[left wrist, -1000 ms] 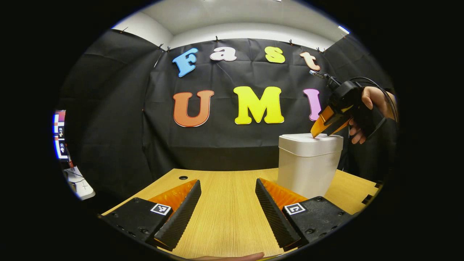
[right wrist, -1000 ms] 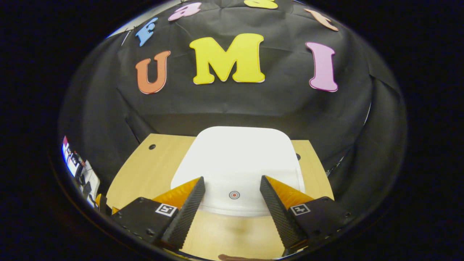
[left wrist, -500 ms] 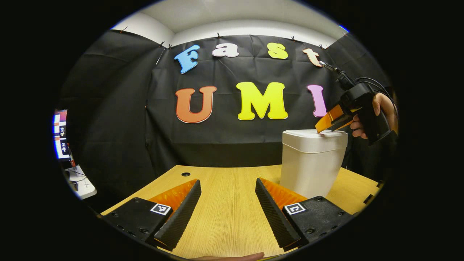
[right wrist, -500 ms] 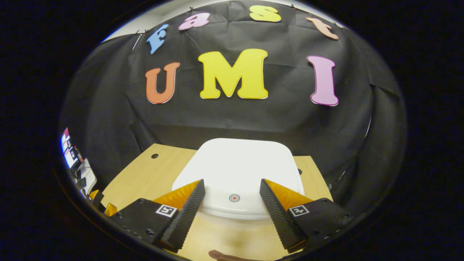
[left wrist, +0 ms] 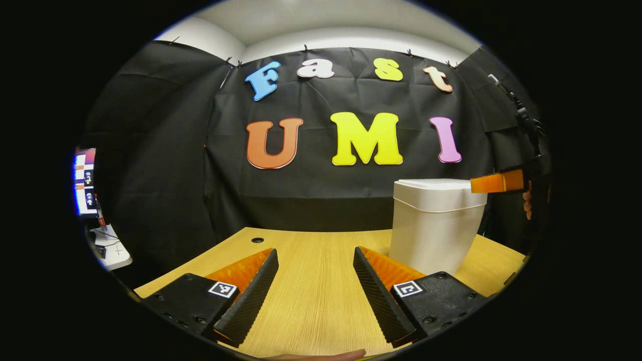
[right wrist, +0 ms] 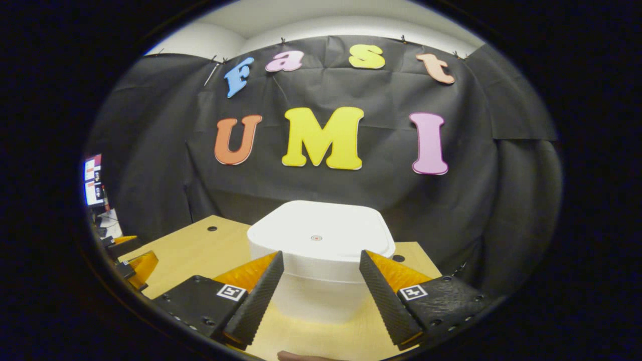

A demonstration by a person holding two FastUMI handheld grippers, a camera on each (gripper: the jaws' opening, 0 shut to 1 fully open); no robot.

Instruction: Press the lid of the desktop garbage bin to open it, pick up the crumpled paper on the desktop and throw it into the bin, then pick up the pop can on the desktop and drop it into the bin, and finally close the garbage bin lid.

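While your left gripper hangs low over the wooden desk, its fingers are spread apart with nothing between them. Bin stands right of centre in the left gripper view, lid closed. Your right gripper is spread too, nothing gripped, bin centred just beyond the tips in the right gripper view. Its finger shows level beside the lid's right edge; contact unclear.

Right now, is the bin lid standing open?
No: in the right gripper view the lid lies flat and shut on the white bin.
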